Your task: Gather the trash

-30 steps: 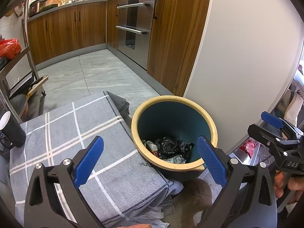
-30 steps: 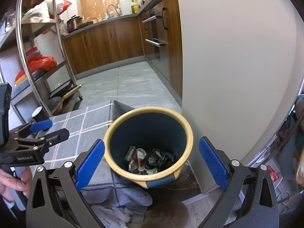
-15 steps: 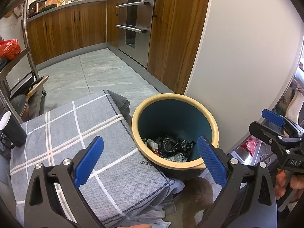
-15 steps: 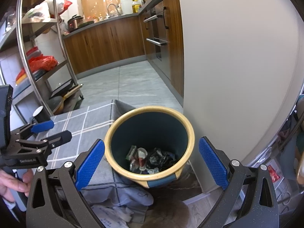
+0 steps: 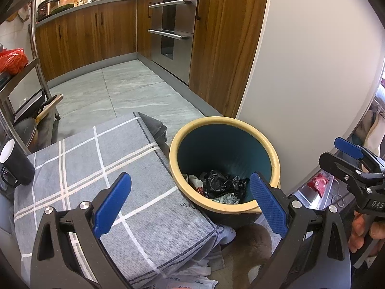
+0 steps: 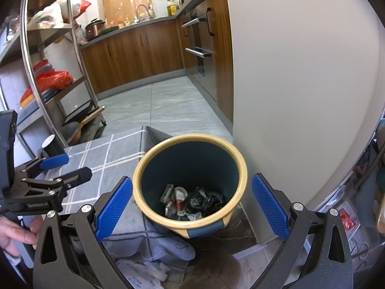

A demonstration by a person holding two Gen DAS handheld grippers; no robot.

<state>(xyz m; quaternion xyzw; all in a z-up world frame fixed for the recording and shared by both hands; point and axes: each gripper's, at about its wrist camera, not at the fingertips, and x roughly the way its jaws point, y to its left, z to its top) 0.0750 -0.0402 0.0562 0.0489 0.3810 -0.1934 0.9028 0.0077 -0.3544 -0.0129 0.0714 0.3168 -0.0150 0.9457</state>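
A round bin (image 6: 190, 180) with a yellow rim and dark teal inside stands on the floor, pressed between the edge of a grey checked cloth (image 5: 96, 168) and a pale wall panel (image 6: 300, 84). At its bottom lies the trash (image 6: 192, 202): a crumpled black bag, a bit of white and red wrapper and some scraps, covering only the base, so most of the bin is hollow. The left gripper (image 5: 190, 200) hangs above the near corner of the cloth with its blue pads spread wide and nothing between them; its right pad sits over the bin's near rim in the left wrist view. The right gripper (image 6: 191, 204) is held over the bin mouth, jaws likewise released and empty, the rim showing between the pads. A black mug (image 5: 14, 166) with a white inside stands at the far left of the cloth. The cloth's front edge droops over white papers (image 5: 187, 277) on the floor. Beyond the bin the grey tiled floor (image 5: 115, 91) runs bare to the wooden cabinets (image 6: 134, 53), with a steel rack (image 6: 48, 72) along the left.
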